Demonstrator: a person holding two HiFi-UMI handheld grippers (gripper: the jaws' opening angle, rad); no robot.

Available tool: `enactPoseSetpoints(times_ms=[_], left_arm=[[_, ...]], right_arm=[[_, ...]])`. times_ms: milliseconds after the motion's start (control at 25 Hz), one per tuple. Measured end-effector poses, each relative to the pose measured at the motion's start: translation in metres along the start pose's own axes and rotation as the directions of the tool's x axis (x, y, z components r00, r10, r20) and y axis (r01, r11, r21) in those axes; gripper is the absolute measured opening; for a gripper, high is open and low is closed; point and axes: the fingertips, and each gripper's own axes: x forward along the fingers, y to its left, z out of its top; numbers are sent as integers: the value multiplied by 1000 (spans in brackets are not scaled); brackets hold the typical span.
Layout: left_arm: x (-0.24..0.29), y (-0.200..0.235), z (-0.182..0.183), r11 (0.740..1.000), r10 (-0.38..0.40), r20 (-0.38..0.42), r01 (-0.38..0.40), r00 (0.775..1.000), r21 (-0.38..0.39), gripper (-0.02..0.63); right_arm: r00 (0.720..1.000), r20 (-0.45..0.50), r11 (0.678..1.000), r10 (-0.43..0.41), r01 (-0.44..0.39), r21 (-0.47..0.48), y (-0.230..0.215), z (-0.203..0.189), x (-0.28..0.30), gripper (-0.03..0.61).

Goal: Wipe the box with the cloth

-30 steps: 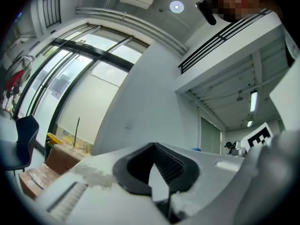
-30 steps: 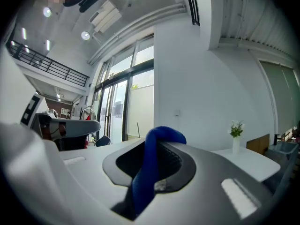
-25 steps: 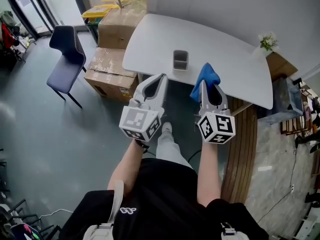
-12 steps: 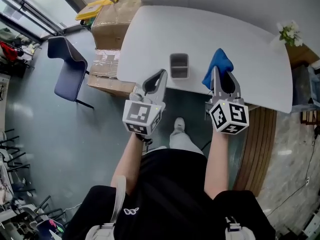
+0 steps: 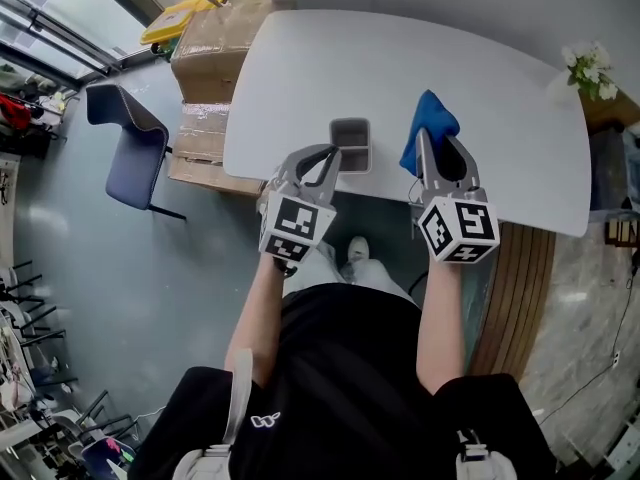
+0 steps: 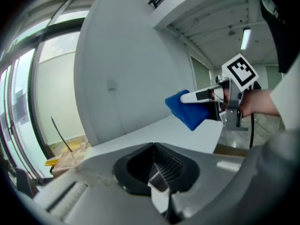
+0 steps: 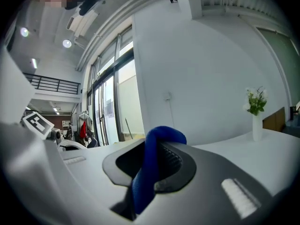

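Gripping the Cloth Beside the Box

The right gripper has its fingers clamped on a blue cloth, which bulges past their tips above the white table. A small grey box sits near the table's front edge, left of the cloth. The left gripper, fingers closed together on nothing, hovers by the box's left side.

The right gripper pinches the blue cloth — a flower vase stands on the white table beyond.
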Motion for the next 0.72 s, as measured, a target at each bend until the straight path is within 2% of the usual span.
enactPoseSetpoints(times_ms=[40,160,240,320,480,720], left_arm=[[5,-1,-8,1000,-15,-29,16,999,20,5],[19,-4,-30,992,-75,-123,87,990,95,67],[30,-7,-44,978,-113,-189,143,975,152,67],[41,-12,-57,956,-150,-256,206,955,210,67],[58,-20,-77,890,-198,-374,326,906,319,67],[77,-22,-96,828,-223,-478,424,849,367,67]], right_arm=[[1000,-7,1000,0,0,-4,0,-2,3,57],[1000,-19,1000,-2,1,-18,2,-4,12,57],[1000,-27,1000,-6,5,-21,0,-7,15,57],[999,-37,1000,-17,17,-16,-5,-11,16,57],[998,-57,999,-39,39,3,-14,-21,17,56],[996,-73,998,-50,52,25,-20,-35,19,57]])
